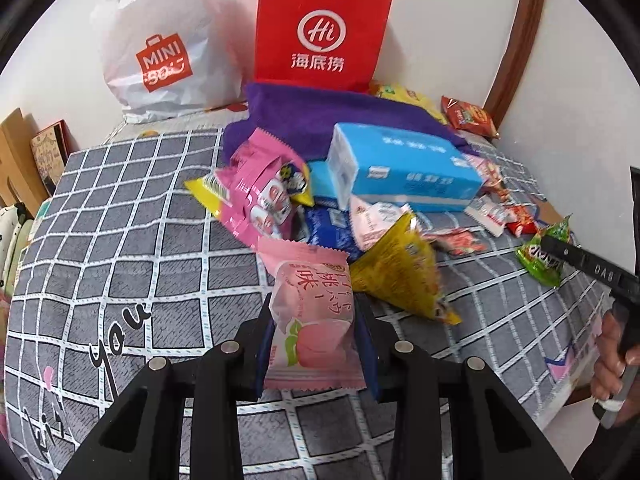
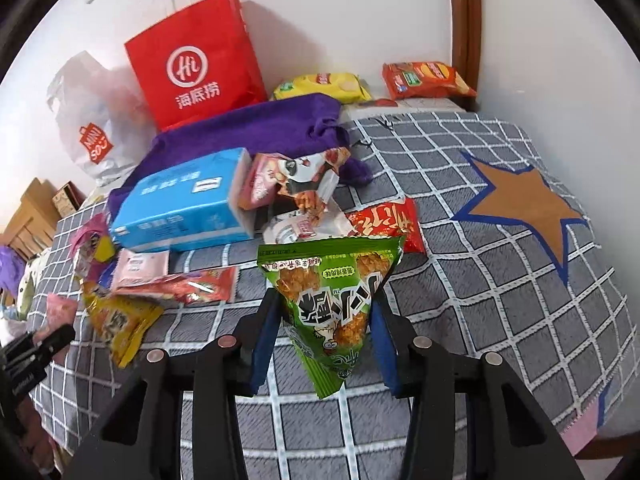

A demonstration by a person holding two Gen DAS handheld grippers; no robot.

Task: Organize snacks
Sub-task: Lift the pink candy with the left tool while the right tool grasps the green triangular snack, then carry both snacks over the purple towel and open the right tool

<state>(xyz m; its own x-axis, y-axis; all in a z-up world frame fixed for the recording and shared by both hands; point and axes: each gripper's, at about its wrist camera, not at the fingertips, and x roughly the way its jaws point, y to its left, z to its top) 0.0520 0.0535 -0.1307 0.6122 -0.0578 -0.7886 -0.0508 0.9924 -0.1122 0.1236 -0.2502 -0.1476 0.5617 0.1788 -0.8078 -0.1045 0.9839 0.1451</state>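
Observation:
My left gripper (image 1: 314,320) is shut on a pink peach snack packet (image 1: 312,316) and holds it above the grey checked bedspread (image 1: 132,240). My right gripper (image 2: 326,320) is shut on a green triangular snack packet (image 2: 330,300), which also shows at the right of the left wrist view (image 1: 542,256). A pile of snacks lies ahead: a yellow triangular packet (image 1: 400,272), a pink multi-pack (image 1: 264,192), a blue packet (image 1: 328,228) and a red packet (image 2: 384,220). A red paper bag (image 1: 320,32) and a white plastic bag (image 1: 160,44) stand against the wall.
A blue tissue pack (image 1: 404,168) lies on the pile, with a purple cloth (image 1: 320,116) behind it. A yellow chip bag (image 2: 320,86) and a red chip bag (image 2: 424,78) lie by the wall. Cardboard boxes (image 1: 24,156) stand left of the bed.

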